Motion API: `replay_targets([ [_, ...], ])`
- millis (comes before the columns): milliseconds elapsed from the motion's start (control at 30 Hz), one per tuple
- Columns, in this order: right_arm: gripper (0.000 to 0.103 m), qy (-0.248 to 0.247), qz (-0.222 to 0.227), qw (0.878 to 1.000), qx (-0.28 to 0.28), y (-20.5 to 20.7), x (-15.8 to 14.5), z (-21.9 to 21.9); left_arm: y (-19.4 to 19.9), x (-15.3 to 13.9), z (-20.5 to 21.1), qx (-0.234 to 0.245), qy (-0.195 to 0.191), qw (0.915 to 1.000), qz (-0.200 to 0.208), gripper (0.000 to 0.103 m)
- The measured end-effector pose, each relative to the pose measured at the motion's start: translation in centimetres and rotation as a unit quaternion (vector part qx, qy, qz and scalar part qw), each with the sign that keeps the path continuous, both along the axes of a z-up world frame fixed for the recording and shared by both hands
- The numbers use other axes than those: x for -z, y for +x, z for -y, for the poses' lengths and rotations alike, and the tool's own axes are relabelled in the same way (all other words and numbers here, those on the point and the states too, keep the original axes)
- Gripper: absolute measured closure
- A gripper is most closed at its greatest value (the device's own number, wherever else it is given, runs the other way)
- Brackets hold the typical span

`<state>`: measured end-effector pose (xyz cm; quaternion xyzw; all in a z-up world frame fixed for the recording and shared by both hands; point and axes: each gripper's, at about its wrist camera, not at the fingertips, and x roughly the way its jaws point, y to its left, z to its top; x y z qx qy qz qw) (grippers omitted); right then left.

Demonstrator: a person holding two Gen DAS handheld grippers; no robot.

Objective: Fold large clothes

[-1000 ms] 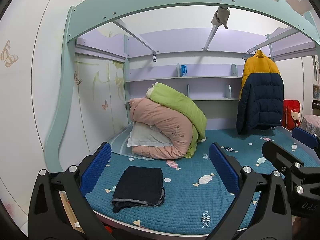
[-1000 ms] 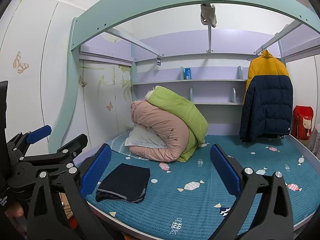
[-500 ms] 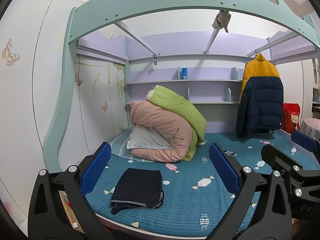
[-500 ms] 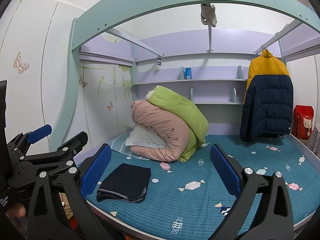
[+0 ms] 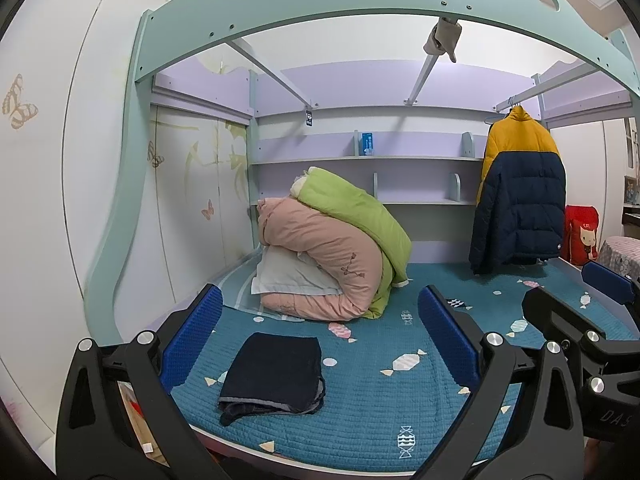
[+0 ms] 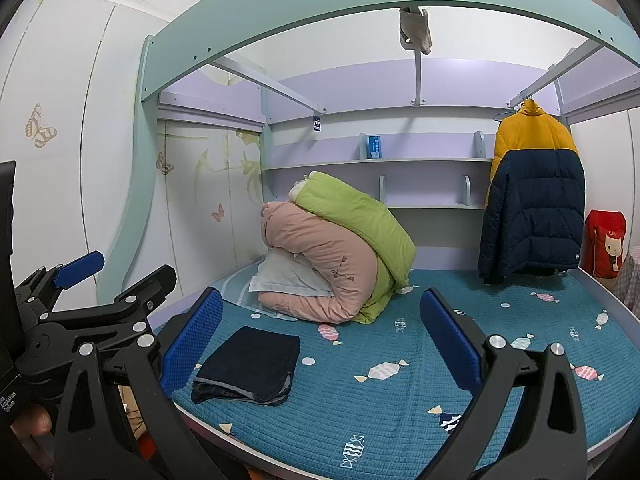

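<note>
A dark navy garment (image 5: 276, 372) (image 6: 252, 364) lies folded into a flat rectangle near the front left edge of the teal bed (image 5: 380, 412). My left gripper (image 5: 320, 340) hovers open in front of the bed, the garment showing between its blue pads, nothing held. My right gripper (image 6: 320, 340) is also open and empty, just to the right of the garment. Each gripper shows in the other's view: the right one (image 5: 580, 300) at the right edge, the left one (image 6: 116, 276) at the left edge. A yellow and navy puffer jacket (image 5: 520, 200) (image 6: 532, 200) hangs from a rail at the back right.
Rolled pink and green quilts (image 5: 332, 256) with a white pillow sit at the back left of the bed. Lilac shelves (image 5: 360, 156) line the back wall under a mint arch (image 5: 360, 4). A red bag (image 6: 604, 244) stands at far right.
Almost nothing: the left wrist view has drifted slightly. The folded garment lies still and both grippers stay open.
</note>
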<state>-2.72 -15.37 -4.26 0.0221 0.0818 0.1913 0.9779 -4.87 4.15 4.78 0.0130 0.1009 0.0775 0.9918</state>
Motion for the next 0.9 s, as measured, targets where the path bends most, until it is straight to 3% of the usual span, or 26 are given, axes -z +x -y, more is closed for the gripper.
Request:
replay_targets([
  [900, 0.007, 0.001, -0.001, 1.0, 0.003, -0.05, 0.0, 0.15, 0.21, 0.05, -0.12, -0.002, 0.001, 1.0, -0.001, 0.005],
])
